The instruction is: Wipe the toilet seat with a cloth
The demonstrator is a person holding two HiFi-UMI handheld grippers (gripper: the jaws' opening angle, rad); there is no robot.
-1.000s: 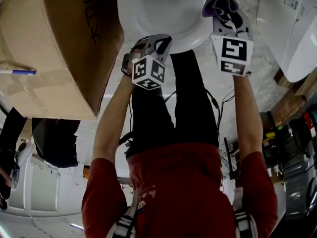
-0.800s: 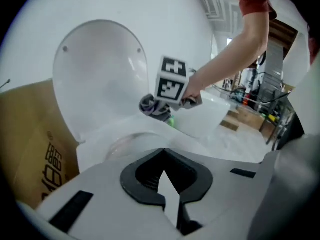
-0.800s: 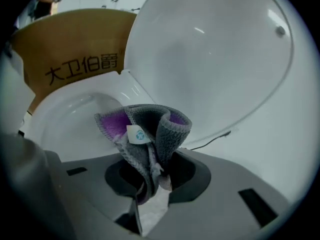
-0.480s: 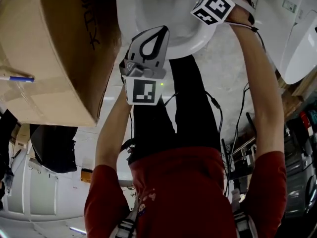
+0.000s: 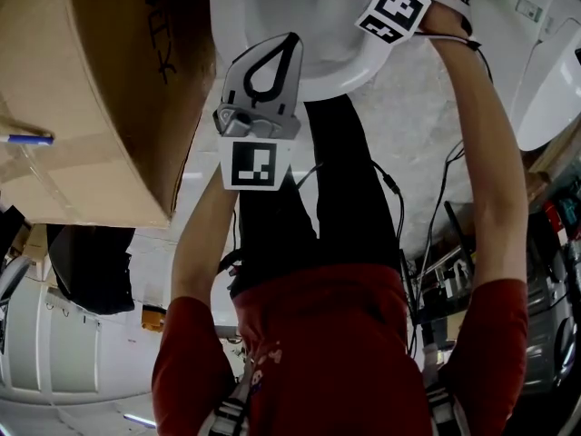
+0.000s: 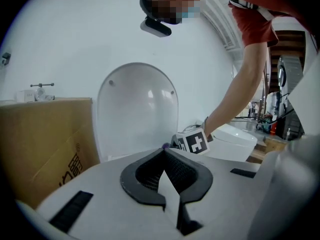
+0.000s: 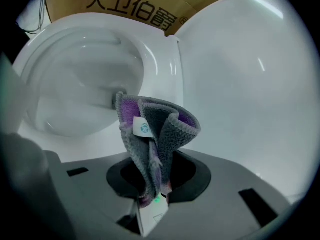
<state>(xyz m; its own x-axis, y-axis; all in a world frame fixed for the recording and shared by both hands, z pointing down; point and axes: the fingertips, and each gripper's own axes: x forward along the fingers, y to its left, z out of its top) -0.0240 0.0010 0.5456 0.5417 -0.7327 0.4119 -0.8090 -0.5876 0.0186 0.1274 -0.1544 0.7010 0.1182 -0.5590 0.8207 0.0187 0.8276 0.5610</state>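
The white toilet (image 5: 309, 25) stands at the top of the head view with its lid (image 7: 245, 89) raised. My right gripper (image 7: 160, 164) is shut on a crumpled grey and purple cloth (image 7: 152, 134), held over the rim (image 7: 152, 54) on the lid side of the bowl (image 7: 80, 79). Whether the cloth touches the rim I cannot tell. In the head view only that gripper's marker cube (image 5: 392, 9) shows. My left gripper (image 5: 292, 39) is shut and empty, its tips over the front rim. From the left gripper (image 6: 163, 154) I see the lid (image 6: 137, 109) and the right cube (image 6: 192, 143).
A large cardboard box (image 5: 91, 89) stands close to the toilet's left side. A second white fixture (image 5: 545, 53) sits at the right. Cables (image 5: 399, 198) and clutter lie on the floor behind the person's legs.
The right gripper has rolled and moved from the bowl's front edge further over the bowl with the cloth. The left gripper has risen and tilted so its jaws point at the toilet.
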